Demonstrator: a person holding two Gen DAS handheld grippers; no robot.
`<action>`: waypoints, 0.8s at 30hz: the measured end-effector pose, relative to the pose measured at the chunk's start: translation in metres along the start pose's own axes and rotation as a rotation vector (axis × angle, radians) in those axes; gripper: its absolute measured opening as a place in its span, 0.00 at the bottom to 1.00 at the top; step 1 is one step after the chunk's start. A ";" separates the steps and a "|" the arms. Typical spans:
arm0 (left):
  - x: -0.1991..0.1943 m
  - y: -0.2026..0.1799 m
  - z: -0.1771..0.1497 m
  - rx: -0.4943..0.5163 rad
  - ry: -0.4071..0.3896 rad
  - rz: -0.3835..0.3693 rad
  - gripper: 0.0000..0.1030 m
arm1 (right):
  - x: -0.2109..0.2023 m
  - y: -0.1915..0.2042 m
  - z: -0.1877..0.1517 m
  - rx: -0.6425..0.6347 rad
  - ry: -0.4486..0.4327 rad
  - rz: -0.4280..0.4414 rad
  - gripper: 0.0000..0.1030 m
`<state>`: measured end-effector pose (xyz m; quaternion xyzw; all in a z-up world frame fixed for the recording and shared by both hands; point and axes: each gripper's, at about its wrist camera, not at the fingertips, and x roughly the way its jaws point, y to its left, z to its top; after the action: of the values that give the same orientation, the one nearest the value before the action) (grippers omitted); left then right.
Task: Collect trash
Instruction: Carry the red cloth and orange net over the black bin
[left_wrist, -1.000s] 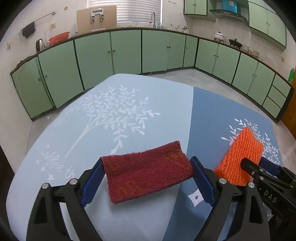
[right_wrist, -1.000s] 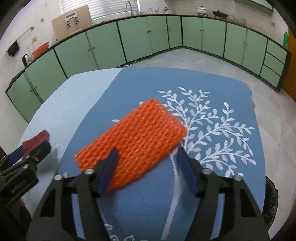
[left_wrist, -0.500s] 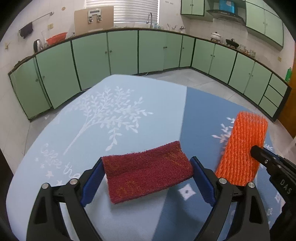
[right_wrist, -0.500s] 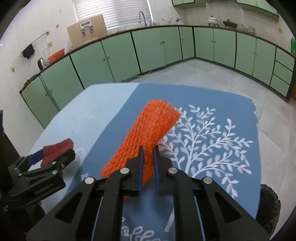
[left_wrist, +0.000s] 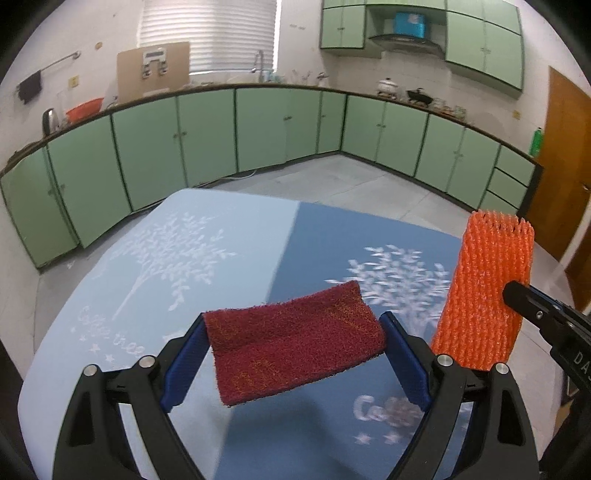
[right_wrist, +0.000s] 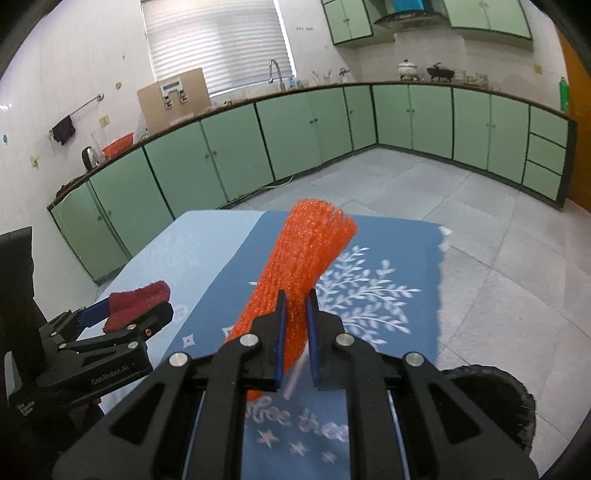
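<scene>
on the tablecloth (left_wrist: 236, 236) we read white script, "coffee tree", partly blurred. the left tool (right_wrist: 110, 373) carries "genrobot.ai" on its side. in the left view, the right tool (left_wrist: 576, 360) shows the letters "das".

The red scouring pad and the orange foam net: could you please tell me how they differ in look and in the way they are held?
The red scouring pad is dark, flat and fuzzy; the orange foam net is bright, with an open mesh weave.
The pad lies level, spanning the left gripper with one end against each finger; the net stands on end, pinched narrow in the right gripper.
Both are held clear above the tablecloth.
</scene>
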<state>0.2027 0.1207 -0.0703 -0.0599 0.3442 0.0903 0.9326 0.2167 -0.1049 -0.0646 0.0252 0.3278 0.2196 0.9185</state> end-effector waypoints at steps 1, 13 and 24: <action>-0.005 -0.007 0.000 0.008 -0.006 -0.013 0.86 | -0.011 -0.006 -0.001 0.006 -0.010 -0.008 0.09; -0.050 -0.093 -0.009 0.125 -0.046 -0.179 0.86 | -0.094 -0.066 -0.022 0.061 -0.092 -0.099 0.09; -0.056 -0.163 -0.028 0.222 -0.031 -0.285 0.86 | -0.133 -0.123 -0.056 0.130 -0.101 -0.216 0.09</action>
<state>0.1773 -0.0507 -0.0466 -0.0034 0.3257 -0.0806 0.9420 0.1382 -0.2768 -0.0529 0.0603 0.2955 0.0960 0.9486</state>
